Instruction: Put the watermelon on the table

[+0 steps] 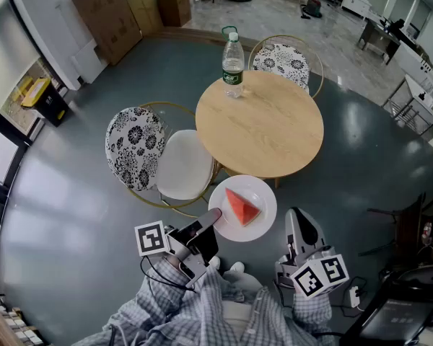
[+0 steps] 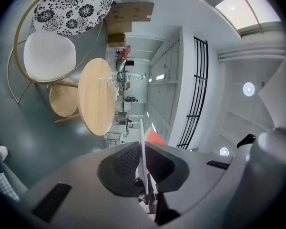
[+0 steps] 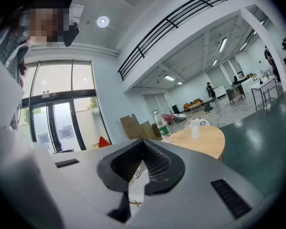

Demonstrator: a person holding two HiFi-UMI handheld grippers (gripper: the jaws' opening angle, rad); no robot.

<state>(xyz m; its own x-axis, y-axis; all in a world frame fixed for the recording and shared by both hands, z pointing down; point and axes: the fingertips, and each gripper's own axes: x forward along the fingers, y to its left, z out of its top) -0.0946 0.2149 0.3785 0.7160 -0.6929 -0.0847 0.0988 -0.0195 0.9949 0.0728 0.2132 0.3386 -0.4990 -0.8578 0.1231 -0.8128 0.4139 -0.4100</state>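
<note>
I have the left gripper [image 1: 211, 219] clamped on the near-left rim of the white plate [image 1: 263, 193], and the watermelon slice [image 1: 242, 207] lies on that plate, which I judge is held up just on the near side of the round wooden table [image 1: 267, 132] and not resting on it (the left gripper view shows the rim edge-on between the pads). So the pick-up looks done and the delivery is left: carry the plate farther over the tabletop, short of the water bottle [image 1: 233, 67] at the far edge, set it down and let go. My right gripper [image 1: 296, 220] hangs near and to the right, jaws pressed together on nothing
</note>
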